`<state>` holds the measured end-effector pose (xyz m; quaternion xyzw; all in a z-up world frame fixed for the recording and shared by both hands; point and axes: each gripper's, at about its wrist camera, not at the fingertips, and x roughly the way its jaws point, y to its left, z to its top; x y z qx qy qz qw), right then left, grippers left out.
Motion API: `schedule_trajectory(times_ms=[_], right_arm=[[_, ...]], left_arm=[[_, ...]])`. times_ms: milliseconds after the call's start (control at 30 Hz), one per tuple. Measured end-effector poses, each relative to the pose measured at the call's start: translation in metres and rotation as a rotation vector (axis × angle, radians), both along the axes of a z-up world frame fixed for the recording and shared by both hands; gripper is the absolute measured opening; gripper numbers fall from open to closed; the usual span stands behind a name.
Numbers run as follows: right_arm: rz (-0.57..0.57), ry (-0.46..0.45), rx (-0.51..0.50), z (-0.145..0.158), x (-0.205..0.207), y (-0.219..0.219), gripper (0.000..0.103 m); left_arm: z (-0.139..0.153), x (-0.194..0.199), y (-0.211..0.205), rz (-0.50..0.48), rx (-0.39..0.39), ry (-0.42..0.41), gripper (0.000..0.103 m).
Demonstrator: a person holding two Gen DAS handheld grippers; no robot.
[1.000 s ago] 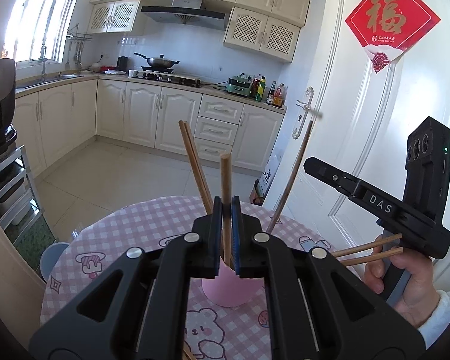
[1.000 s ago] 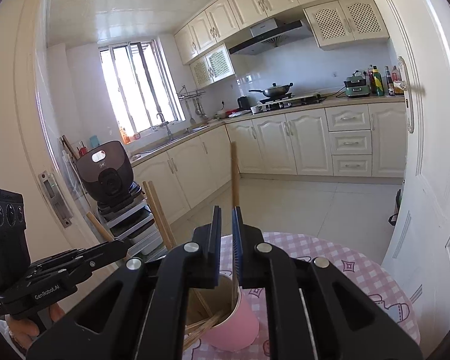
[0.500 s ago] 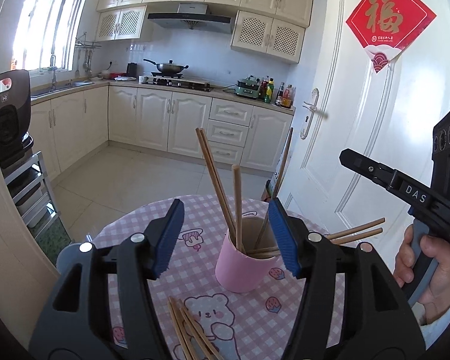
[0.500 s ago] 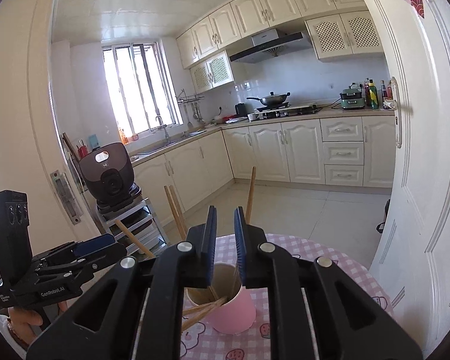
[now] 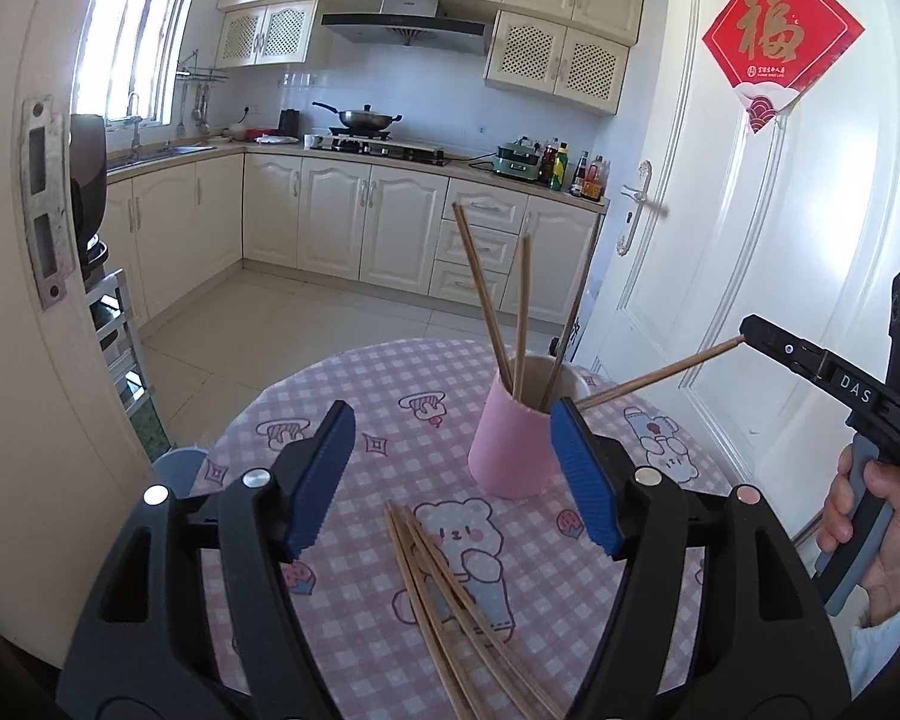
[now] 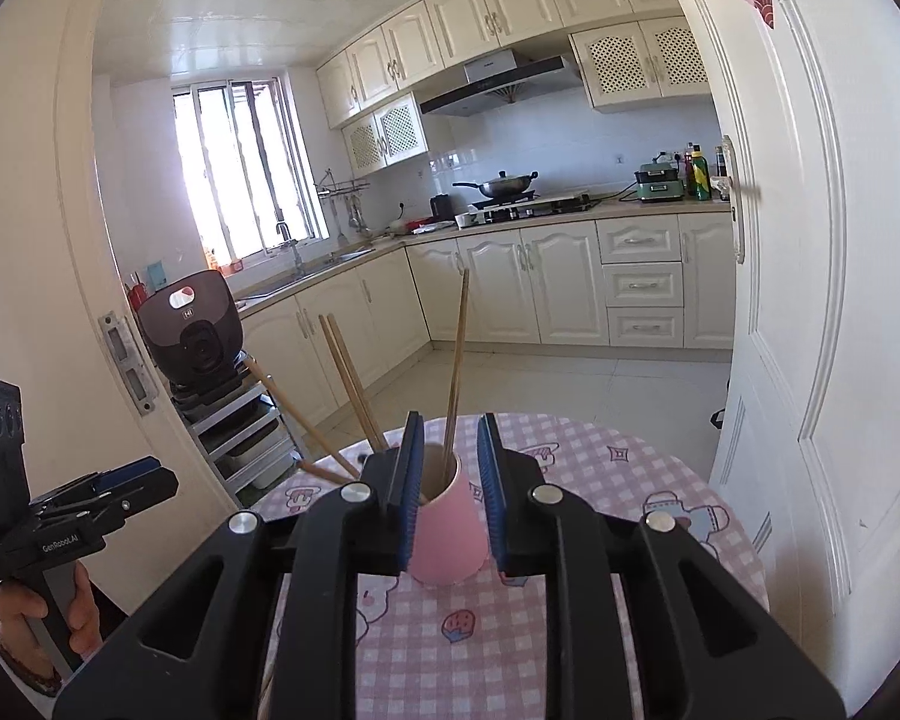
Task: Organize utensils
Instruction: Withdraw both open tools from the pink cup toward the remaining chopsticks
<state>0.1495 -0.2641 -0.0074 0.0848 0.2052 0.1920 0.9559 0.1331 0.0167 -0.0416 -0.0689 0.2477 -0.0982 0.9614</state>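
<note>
A pink cup stands on the pink checked tablecloth with several wooden chopsticks upright or leaning in it. My left gripper hangs just short of the cup, its jaws wide and still opening, with nothing between the blue pads. More loose chopsticks lie on the cloth under it. In the right wrist view the cup and one chopstick show beyond the narrow gap of my right gripper. Its jaws are opening and the pads press on nothing. A hand holds the right gripper at the far right.
A white door with a red paper sign stands close behind the table on the right. A door frame rises on the left, with a metal rack and a dark appliance beyond it. A blue stool sits beside the table.
Both grippers were shut on a chopstick over the cup. Both have let go, the left opening wide and the right a little, and both have drawn back from the cup.
</note>
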Motion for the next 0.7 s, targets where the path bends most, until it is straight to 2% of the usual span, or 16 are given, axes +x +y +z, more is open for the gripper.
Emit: schedule_trajectory(times_ms=[200,400,433,500,600,700], right_arm=[[0.024,0.057,-0.014,-0.03,-0.016,0.017,0.017],[0.085,0.137,-0.047,-0.067,-0.023,0.051,0.018],[0.099,0.152,-0.056,-0.072,-0.023,0.056,0.018],[0.139,0.195,-0.076,-0.084,-0.02,0.071,0.018],[0.193,0.262,-0.128,-0.103,-0.016,0.099,0.018],[0.223,0.335,-0.171,-0.119,-0.009,0.119,0.018]], left_arm=[[-0.031,-0.009,0.013,0.001,-0.01,0.084,0.067],[-0.073,0.0,0.021,-0.016,-0.035,0.244,0.067],[-0.081,0.003,0.022,-0.016,-0.039,0.275,0.065],[-0.097,0.011,0.023,-0.014,-0.047,0.359,0.053],[-0.121,0.02,0.026,-0.018,-0.077,0.462,0.047],[-0.132,0.024,0.025,-0.017,-0.079,0.497,0.046]])
